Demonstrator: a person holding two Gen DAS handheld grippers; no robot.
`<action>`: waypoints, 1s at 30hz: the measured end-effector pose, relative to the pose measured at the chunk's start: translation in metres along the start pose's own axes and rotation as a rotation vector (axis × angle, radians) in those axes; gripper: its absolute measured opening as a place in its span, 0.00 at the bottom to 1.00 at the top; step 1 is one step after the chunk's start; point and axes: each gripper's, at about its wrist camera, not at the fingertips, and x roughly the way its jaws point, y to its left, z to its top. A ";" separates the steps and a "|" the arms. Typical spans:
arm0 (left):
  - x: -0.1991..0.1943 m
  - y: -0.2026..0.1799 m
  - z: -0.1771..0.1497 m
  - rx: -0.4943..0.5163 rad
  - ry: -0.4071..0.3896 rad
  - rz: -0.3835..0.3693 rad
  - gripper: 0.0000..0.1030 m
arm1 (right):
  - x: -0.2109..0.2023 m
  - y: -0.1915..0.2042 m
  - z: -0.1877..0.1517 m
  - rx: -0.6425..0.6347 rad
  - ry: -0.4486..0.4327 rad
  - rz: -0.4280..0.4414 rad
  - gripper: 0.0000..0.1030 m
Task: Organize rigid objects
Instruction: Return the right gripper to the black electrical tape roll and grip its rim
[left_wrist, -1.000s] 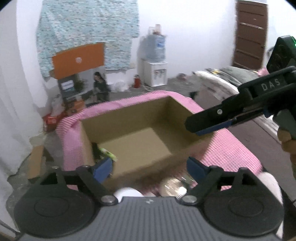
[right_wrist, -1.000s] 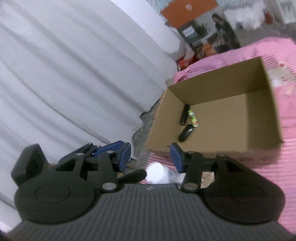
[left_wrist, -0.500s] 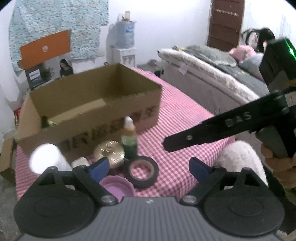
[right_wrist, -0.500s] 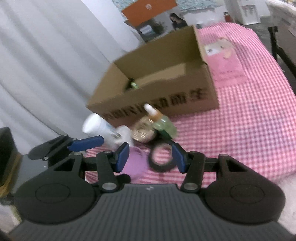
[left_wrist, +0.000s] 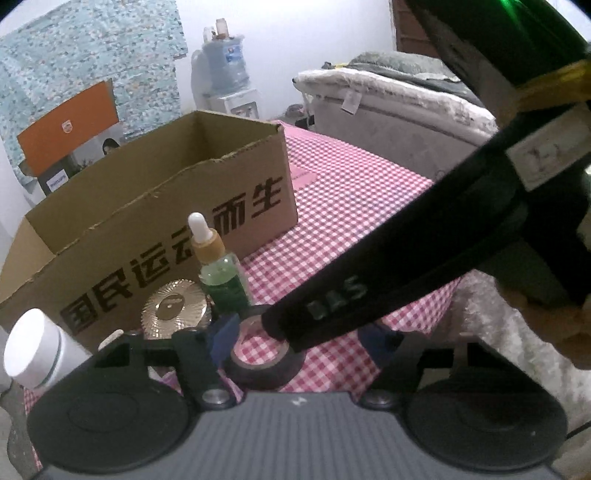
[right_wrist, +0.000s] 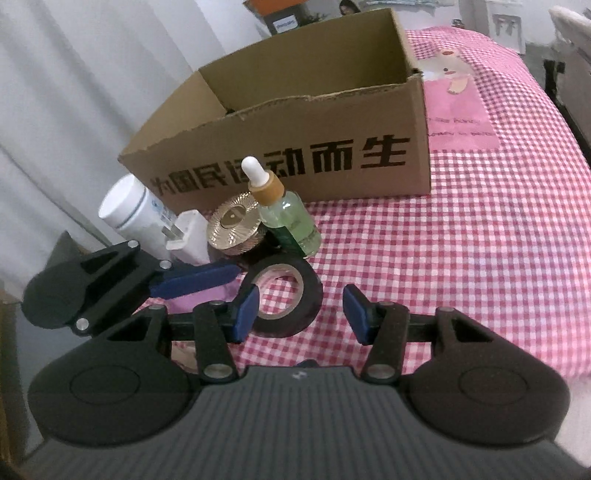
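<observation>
Right tool (right_wrist: 299, 310) spread, straddling the tape roll (right_wrist: 284, 295) lying flat near the worktop's (right_wrist: 480, 240) front edge, apparently readied to grip it. Left tool (left_wrist: 295, 339) spread alongside. Cardboard box (right_wrist: 295, 147) waits behind.

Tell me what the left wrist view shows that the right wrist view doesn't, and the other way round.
Only the left wrist view: the water dispenser and the bed behind the table.

Only the right wrist view: a white plug adapter beside the white bottle, and the open right gripper framing the tape roll.

Both: the cardboard box, green dropper bottle, gold lid, tape roll and checkered cloth.
</observation>
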 end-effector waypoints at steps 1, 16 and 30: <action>0.003 0.000 0.000 -0.002 0.011 -0.006 0.65 | 0.003 0.001 0.001 -0.010 0.007 -0.004 0.44; 0.033 0.002 0.007 -0.034 0.107 -0.075 0.57 | 0.027 0.003 0.006 -0.135 0.072 -0.067 0.28; 0.020 -0.017 0.014 -0.022 -0.003 -0.115 0.68 | 0.000 -0.045 -0.007 -0.017 0.019 -0.121 0.28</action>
